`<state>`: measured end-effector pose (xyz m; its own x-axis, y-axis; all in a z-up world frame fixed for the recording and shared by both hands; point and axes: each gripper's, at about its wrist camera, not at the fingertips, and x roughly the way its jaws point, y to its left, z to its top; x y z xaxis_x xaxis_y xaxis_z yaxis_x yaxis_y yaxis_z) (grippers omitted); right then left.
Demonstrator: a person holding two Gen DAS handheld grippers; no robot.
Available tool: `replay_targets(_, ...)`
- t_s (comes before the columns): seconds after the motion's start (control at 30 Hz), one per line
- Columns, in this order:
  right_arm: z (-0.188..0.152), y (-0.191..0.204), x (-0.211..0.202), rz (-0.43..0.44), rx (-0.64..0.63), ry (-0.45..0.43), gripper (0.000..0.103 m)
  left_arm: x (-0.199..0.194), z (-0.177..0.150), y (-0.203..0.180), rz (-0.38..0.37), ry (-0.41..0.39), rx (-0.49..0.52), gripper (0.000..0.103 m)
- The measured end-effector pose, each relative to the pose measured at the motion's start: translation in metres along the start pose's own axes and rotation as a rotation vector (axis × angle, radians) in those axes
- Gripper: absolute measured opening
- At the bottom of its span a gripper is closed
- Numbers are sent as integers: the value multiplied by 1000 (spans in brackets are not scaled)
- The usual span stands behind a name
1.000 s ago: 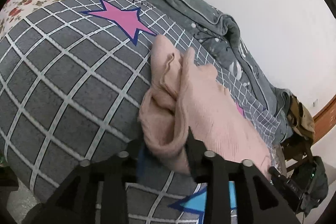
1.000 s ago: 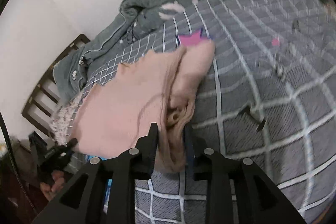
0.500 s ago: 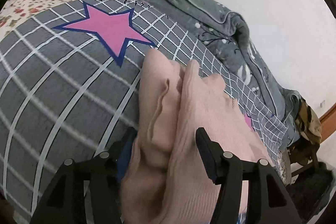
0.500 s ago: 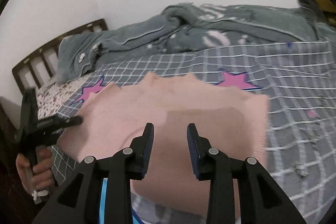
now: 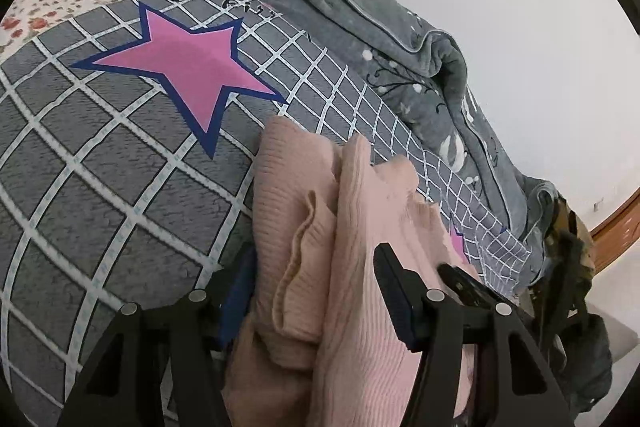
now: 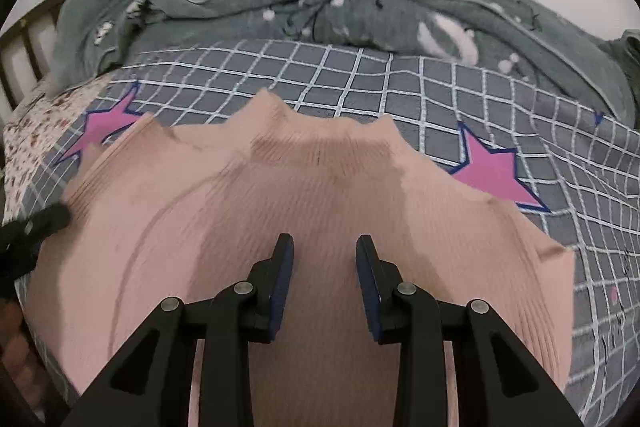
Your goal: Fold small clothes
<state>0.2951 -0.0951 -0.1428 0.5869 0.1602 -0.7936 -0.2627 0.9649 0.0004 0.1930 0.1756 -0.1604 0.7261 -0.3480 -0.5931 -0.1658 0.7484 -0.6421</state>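
- The left gripper (image 5: 316, 291) had let go: a second earlier its jaws pinched a bunched fold of the pink knit garment (image 5: 360, 267); now they stood apart, with the fold loose between them.
- The right gripper (image 6: 324, 275), earlier clamped on the garment's edge, hung over the cloth with jaws apart, gripping nothing.
- The garment (image 6: 300, 195), bunched before, lay spread on the grey checked bedcover (image 6: 360, 75).
- Its near edge was hidden beneath the right gripper.
- Motion blurred its far edge.
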Motion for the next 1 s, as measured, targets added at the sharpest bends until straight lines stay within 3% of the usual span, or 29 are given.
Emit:
replay_targets(0.17,17,-2,24,9,36,35,32,5,6,0,-11,13,-13,57)
replay_targets(0.33,14,-1,22,-5,33,38,32,11,10,-3,-8,19,1,58)
replay_targets(0.53,-19,9,-19,-45,-11,-9,32,10,7,-6,-5,22,30,57)
replay_targets(0.83,-72,22,-68,-7,-15,-54,32,4,-3,-1,-55,44,21,57)
replay_targets(1.0,-107,26,-82,19,-9,-94,32,6,-5,-2,-42,44,39,57)
